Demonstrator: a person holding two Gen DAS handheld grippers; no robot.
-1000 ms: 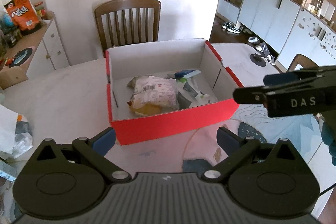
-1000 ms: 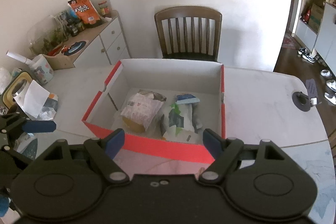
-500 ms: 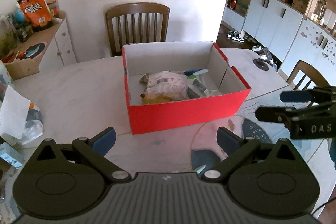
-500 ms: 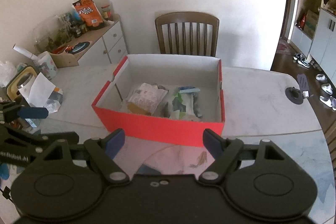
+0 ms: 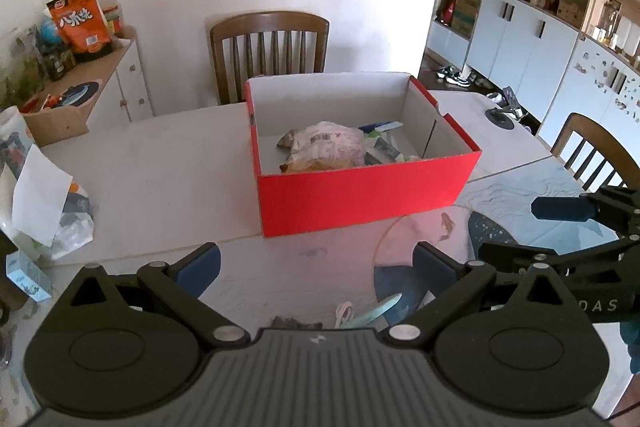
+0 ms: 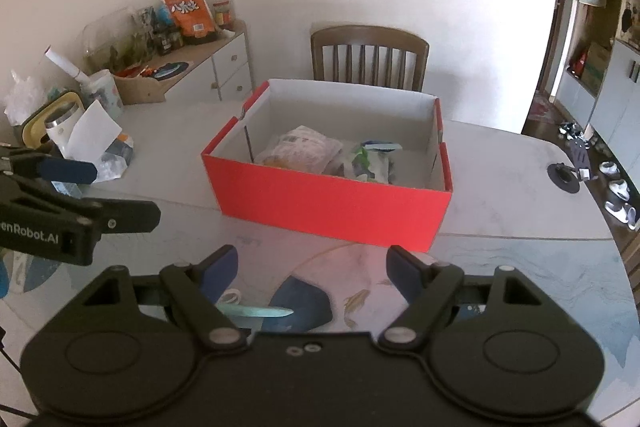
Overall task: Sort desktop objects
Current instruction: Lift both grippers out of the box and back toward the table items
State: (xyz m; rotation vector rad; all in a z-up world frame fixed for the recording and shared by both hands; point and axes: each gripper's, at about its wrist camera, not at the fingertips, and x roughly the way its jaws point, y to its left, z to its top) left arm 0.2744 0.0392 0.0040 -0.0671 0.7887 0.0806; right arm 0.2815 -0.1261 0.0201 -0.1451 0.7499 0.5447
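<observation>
A red cardboard box (image 5: 360,193) (image 6: 328,203) stands open on the table and holds a crumpled snack bag (image 5: 328,143) (image 6: 300,147), a green-and-white packet (image 6: 370,163) and a blue flat item (image 5: 380,126). My left gripper (image 5: 316,263) is open and empty, in front of the box. My right gripper (image 6: 312,267) is open and empty too, also short of the box. A pale green pointed item (image 6: 256,311) (image 5: 378,309) lies on the table just under the grippers, beside a small white ring (image 5: 344,311).
A white paper and plastic bags (image 5: 48,203) lie at the table's left edge. A sideboard (image 5: 80,87) with an orange snack bag stands at the back left. Wooden chairs stand behind the box (image 5: 270,51) and at the right (image 5: 592,155). A black disc (image 6: 564,177) sits far right.
Both grippers have pulled back and up from the box, so it looks smaller and farther. The pale green item near the table's front edge has come into view.
</observation>
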